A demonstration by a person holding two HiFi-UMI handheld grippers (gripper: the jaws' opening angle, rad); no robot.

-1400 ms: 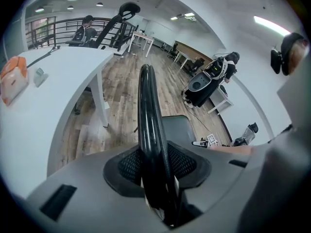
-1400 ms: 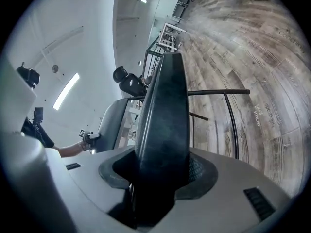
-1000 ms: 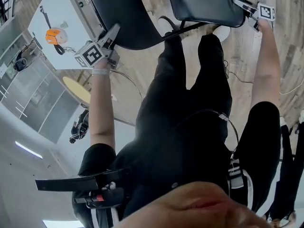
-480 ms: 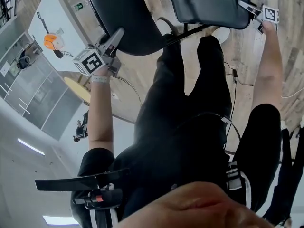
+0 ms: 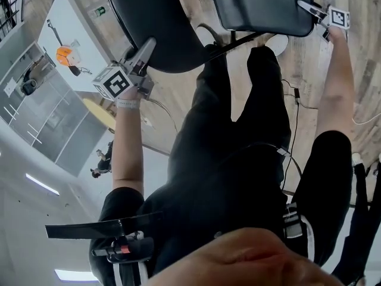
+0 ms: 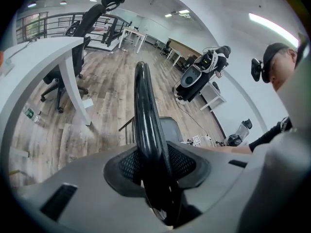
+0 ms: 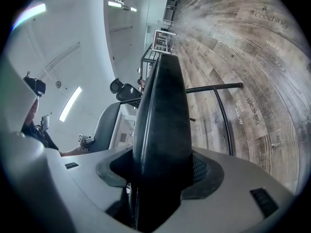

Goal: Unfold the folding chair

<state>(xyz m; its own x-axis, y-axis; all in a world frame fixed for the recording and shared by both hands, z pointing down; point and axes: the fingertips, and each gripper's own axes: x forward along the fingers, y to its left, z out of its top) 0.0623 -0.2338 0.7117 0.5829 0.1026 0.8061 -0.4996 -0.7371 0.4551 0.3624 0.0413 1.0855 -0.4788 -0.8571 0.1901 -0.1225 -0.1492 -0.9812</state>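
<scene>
The folding chair hangs in front of the person, held in two parts. My left gripper is shut on the rim of the black backrest. That thin rim runs up between the pads of my left gripper. At the top right, my right gripper grips the side edge of the dark padded seat. The thick seat edge fills the gap of my right gripper, whose jaws are opening. A black frame tube links seat and back.
The person's black-trousered legs stand right below the chair. A white desk lies at the left, with an office chair beside the desk. A cable trails over the wooden floor.
The left gripper and the backrest have drifted a little sideways. The right gripper and the seat have shifted slightly toward the right edge. Both grips have stayed on the chair.
</scene>
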